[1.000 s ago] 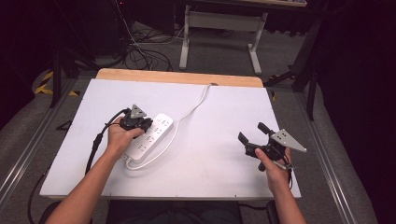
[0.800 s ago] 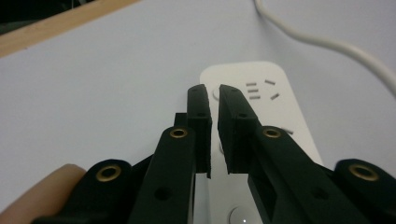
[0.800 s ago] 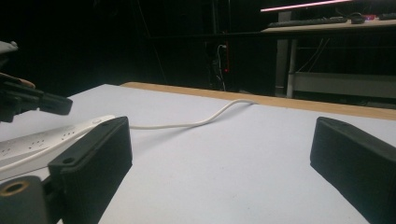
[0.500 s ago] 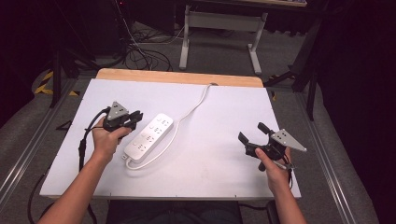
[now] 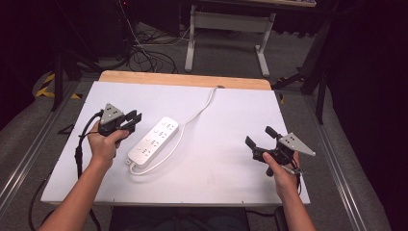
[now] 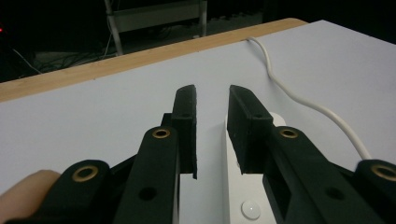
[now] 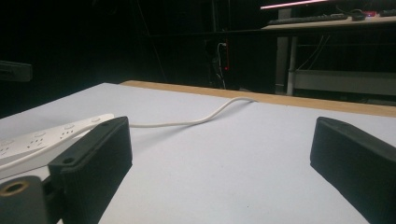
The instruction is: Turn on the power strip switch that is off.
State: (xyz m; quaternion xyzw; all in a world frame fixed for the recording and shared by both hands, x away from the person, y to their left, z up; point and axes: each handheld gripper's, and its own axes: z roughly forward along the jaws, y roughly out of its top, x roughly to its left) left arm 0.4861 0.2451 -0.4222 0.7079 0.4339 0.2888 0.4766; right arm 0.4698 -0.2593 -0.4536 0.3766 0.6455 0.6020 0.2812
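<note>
**One power strip, two free tools**

One white power strip (image 5: 154,142) lies left of centre on the tabletop (image 5: 226,120). Just beside it, the left tool (image 5: 131,120), jaws just opening, grips nothing. The right tool (image 5: 260,143), well apart, gapes wide, released.

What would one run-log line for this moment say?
left gripper: jaws just been opening, nothing between, beside power strip | right gripper: open, nothing held | power strip: flat on table
</note>
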